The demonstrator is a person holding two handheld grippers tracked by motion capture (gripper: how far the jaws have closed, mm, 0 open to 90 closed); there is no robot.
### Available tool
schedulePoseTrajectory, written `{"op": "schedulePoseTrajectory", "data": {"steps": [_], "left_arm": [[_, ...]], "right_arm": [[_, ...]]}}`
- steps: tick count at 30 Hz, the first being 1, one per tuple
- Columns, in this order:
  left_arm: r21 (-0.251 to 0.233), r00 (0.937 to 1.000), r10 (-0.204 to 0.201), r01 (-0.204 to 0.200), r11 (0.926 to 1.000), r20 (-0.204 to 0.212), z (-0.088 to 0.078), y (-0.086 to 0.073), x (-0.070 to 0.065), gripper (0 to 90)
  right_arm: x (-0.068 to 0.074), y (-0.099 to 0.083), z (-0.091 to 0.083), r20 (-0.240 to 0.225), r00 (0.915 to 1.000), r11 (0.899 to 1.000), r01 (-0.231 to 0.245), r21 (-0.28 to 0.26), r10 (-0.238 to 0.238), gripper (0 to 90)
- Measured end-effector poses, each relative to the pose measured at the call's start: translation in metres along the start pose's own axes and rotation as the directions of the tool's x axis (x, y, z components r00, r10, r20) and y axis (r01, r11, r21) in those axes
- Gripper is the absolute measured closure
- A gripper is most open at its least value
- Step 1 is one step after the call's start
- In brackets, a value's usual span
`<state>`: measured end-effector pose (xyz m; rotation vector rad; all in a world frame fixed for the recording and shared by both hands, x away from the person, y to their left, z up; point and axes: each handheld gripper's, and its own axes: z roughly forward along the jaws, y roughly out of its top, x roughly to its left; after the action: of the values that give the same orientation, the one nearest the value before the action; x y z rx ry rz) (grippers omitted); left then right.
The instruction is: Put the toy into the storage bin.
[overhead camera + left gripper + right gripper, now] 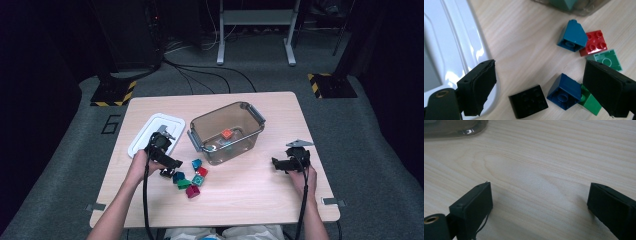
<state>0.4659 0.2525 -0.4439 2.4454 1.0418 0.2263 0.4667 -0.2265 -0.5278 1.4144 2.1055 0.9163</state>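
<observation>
Early going: one orange block [227,134] inside clear bin [248,113], centre frame; loose blocks [192,177] lower left waiting. Left gripper [537,87] wide over black block [528,101]; right gripper [540,207] wide, empty.

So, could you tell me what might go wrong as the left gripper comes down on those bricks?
The black brick and dark blue brick lie close together between the left gripper's open jaws, so both might get pinched. One jaw sits over the white lid rim and could catch it.

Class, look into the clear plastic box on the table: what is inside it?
Inside the clear box sit an orange brick and a teal brick. The tinted walls and glare blur the floor, so anything smaller there cannot be made out.
</observation>
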Motion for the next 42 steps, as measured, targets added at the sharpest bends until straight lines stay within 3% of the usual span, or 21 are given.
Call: {"op": "schedulePoseTrajectory", "data": {"steps": [7,14,24,32,42], "left_arm": [[0.025,0.9995,0.017,-0.017,0.9995,0.027,0.010,-0.014,-0.008,12.0],[0.020,0.9978,0.051,-0.052,0.9985,0.043,0.008,-0.024,-0.019,13.5],[0.024,0.9890,0.117,-0.120,0.9925,0.090,0.017,-0.025,-0.041,15.0],[0.017,0.9819,0.164,-0.167,0.9859,0.094,0.018,-0.027,-0.049,36.1],[0.047,0.9719,0.223,-0.227,0.9728,0.075,0.024,-0.027,-0.061,48.8]], "right_arm": [[0.000,0.000,0.000,0.001,1.0000,1.000,0.000,0.001,0.000,5.6],[0.000,0.000,0.000,0.001,1.0000,1.000,-0.002,0.001,0.002,5.6],[0.000,0.000,0.000,0.001,1.0000,1.000,0.001,0.000,-0.001,5.6],[0.000,0.000,0.000,0.001,1.0000,1.000,0.000,0.001,0.000,5.6],[0.000,0.000,0.000,0.001,1.0000,1.000,0.000,0.000,0.000,5.6]]}}
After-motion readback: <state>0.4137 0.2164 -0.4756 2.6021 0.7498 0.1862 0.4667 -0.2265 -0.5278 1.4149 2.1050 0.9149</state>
